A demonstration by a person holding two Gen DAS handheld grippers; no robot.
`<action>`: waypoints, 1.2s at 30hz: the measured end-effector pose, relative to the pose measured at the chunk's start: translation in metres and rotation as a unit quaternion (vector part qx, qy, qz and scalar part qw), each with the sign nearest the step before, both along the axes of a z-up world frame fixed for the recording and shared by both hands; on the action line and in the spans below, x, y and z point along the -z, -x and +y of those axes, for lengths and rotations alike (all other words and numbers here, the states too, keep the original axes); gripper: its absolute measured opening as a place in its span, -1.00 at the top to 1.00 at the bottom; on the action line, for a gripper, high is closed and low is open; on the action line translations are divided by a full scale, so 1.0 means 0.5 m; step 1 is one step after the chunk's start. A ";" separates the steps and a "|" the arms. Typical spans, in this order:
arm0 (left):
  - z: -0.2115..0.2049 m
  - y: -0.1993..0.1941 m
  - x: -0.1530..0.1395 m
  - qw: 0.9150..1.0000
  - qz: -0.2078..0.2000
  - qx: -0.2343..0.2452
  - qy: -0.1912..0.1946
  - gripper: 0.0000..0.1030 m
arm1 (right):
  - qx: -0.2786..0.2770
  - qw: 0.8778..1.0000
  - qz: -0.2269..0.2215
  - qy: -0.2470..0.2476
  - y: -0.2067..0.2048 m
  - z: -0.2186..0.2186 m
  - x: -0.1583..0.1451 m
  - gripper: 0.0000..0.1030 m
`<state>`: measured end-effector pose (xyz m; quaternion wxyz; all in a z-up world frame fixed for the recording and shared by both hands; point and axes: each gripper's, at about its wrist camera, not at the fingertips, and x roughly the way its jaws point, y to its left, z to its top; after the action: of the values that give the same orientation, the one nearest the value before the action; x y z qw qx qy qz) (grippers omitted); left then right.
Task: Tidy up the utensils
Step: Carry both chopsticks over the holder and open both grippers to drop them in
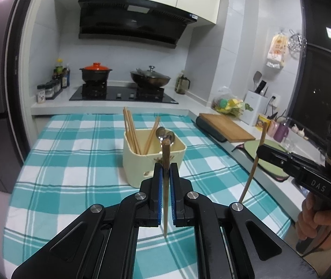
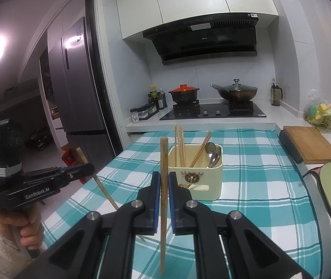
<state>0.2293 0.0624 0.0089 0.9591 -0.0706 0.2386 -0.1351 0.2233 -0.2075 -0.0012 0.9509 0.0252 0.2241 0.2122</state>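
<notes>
A cream utensil holder (image 1: pixel 142 160) (image 2: pixel 202 181) stands on the teal checked cloth, holding several wooden chopsticks (image 1: pixel 131 132) (image 2: pixel 180 144) and two metal spoons (image 1: pixel 165 134) (image 2: pixel 213 154). My left gripper (image 1: pixel 166 169) is shut on a wooden chopstick (image 1: pixel 166 186) held upright just short of the holder. My right gripper (image 2: pixel 164 179) is shut on another upright chopstick (image 2: pixel 163 197), also near the holder. Each gripper shows in the other's view, the right gripper (image 1: pixel 262 150) with its chopstick (image 1: pixel 255 162), the left gripper (image 2: pixel 88 168) with its chopstick (image 2: pixel 100 186).
Behind the table (image 1: pixel 60 162) runs a counter with a hob (image 1: pixel 123 95), a red-lidded pot (image 1: pixel 95 71) and a lidded wok (image 1: pixel 150 76). A wooden cutting board (image 1: pixel 226 126) and a green mat (image 1: pixel 272 160) lie at the right. A fridge (image 2: pixel 79 93) stands at the left.
</notes>
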 end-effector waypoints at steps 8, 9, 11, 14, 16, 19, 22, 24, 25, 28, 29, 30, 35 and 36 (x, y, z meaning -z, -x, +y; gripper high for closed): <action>0.025 -0.080 -0.115 0.999 -0.038 -0.001 0.007 0.92 | 0.006 0.999 -0.044 0.011 -0.079 0.012 -0.074 0.86; 0.027 -0.094 -0.131 0.999 -0.046 -0.005 0.003 0.92 | 0.006 0.999 -0.049 0.012 -0.095 0.014 -0.085 0.86; 0.029 -0.125 -0.165 0.998 -0.061 -0.012 0.001 0.92 | 0.008 0.998 -0.066 0.018 -0.130 0.021 -0.113 0.86; 0.024 -0.183 -0.204 0.996 -0.081 -0.025 -0.010 0.92 | 0.008 0.996 -0.089 0.022 -0.193 0.031 -0.150 0.86; 0.015 -0.227 -0.215 0.996 -0.084 -0.033 -0.020 0.92 | 0.017 0.994 -0.102 0.023 -0.243 0.037 -0.166 0.86; 0.004 -0.299 -0.203 0.997 -0.065 -0.038 -0.031 0.92 | 0.029 0.994 -0.107 0.022 -0.320 0.043 -0.164 0.86; -0.005 -0.369 -0.156 0.998 -0.031 -0.040 -0.040 0.92 | 0.031 0.996 -0.087 0.017 -0.393 0.048 -0.132 0.86; -0.007 -0.409 -0.119 0.998 -0.009 -0.044 -0.044 0.92 | 0.028 0.997 -0.071 0.018 -0.437 0.051 -0.101 0.86; -0.008 -0.430 -0.101 0.998 0.004 -0.046 -0.043 0.92 | 0.026 0.997 -0.064 0.018 -0.457 0.050 -0.085 0.86; -0.001 -0.481 -0.038 0.997 0.047 -0.050 -0.030 0.92 | 0.015 0.999 -0.038 0.027 -0.507 0.060 -0.025 0.86; 0.001 -0.496 -0.017 0.996 0.061 -0.051 -0.026 0.92 | 0.009 0.999 -0.023 0.029 -0.524 0.063 -0.005 0.86; 0.002 -0.509 0.002 0.996 0.074 -0.053 -0.025 0.92 | 0.002 1.000 -0.003 0.028 -0.541 0.067 0.016 0.86; 0.009 -0.544 0.082 0.989 0.132 -0.063 -0.030 0.25 | -0.031 0.991 0.130 0.022 -0.621 0.080 0.136 0.73; 0.013 -0.539 0.089 0.988 0.135 -0.072 -0.032 -0.28 | -0.034 0.989 0.146 0.016 -0.629 0.080 0.153 0.57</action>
<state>0.4987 0.0688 -0.0354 0.9270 -0.0746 0.3644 -0.0476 0.5378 -0.1677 -0.0776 0.9005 0.0325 0.3645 0.2350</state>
